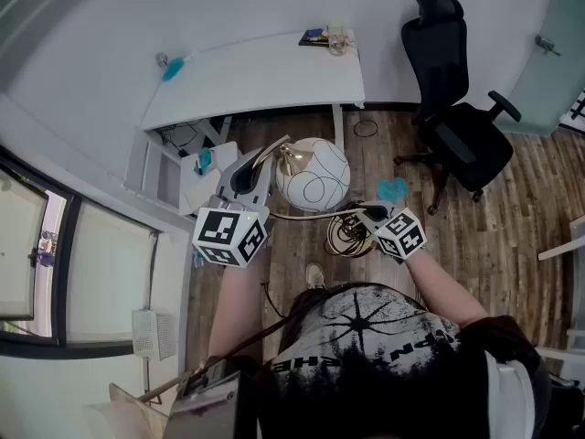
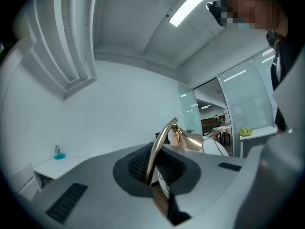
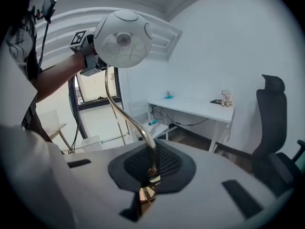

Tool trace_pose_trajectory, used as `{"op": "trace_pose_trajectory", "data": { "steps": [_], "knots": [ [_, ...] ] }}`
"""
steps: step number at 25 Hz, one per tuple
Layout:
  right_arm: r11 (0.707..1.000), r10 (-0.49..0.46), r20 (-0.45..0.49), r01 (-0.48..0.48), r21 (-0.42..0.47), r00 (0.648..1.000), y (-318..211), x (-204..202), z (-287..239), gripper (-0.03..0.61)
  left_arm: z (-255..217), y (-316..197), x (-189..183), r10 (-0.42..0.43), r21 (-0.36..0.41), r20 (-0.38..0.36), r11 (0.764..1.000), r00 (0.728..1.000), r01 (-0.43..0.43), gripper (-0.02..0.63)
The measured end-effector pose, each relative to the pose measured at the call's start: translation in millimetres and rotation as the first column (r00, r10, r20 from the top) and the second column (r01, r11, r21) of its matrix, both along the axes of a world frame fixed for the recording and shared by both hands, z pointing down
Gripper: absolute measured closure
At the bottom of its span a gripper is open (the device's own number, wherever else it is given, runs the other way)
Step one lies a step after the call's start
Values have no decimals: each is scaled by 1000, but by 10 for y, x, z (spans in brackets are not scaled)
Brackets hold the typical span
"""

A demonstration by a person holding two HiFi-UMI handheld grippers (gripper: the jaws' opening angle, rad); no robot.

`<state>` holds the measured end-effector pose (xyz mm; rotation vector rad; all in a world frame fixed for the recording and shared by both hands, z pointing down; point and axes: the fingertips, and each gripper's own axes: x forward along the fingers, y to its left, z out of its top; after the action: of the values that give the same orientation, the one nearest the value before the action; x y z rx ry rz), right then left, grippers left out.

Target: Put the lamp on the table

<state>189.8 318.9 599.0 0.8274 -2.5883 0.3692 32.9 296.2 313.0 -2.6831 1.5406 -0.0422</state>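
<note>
The lamp has a white globe shade [image 1: 313, 174], a curved gold stem [image 1: 302, 214] and a coiled gold base [image 1: 347, 234]; it hangs above the wooden floor in front of the white table [image 1: 265, 76]. My left gripper [image 1: 259, 167] is shut on the stem just by the shade, and the thin gold stem [image 2: 159, 144] runs up between its pads [image 2: 138, 163]. My right gripper [image 1: 366, 214] is shut on the stem low down near the base. In the right gripper view the stem [image 3: 125, 113] rises from the pads [image 3: 167, 163] to the shade [image 3: 123, 38].
A black office chair [image 1: 457, 126] stands on the floor right of the table. Small items [image 1: 327, 37] lie at the table's far right corner and a teal thing [image 1: 172, 65] at its left end. A white shelf unit [image 1: 203, 176] stands under the table's left.
</note>
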Motion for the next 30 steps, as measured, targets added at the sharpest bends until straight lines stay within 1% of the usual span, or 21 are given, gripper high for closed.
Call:
{"op": "trace_pose_trajectory", "data": {
  "steps": [7, 12, 17, 30],
  "knots": [
    [1000, -4, 11, 4, 2, 1000, -19, -29, -18, 560, -27, -24, 0, -1, 0, 15, 1000, 1000, 1, 597],
    [1000, 6, 25, -6, -15, 1000, -26, -49, -8, 558, -30, -32, 15, 1, -2, 33, 1000, 999, -1, 597],
    [1000, 22, 28, -22, -15, 999, -7, 46, 44, 558, 22, 5, 113, 0, -5, 43, 1000, 999, 1, 597],
    [998, 53, 37, -52, -34, 998, -59, 117, 188, 558, 150, -84, 227, 12, -37, 61, 999, 998, -10, 597]
  ]
}}
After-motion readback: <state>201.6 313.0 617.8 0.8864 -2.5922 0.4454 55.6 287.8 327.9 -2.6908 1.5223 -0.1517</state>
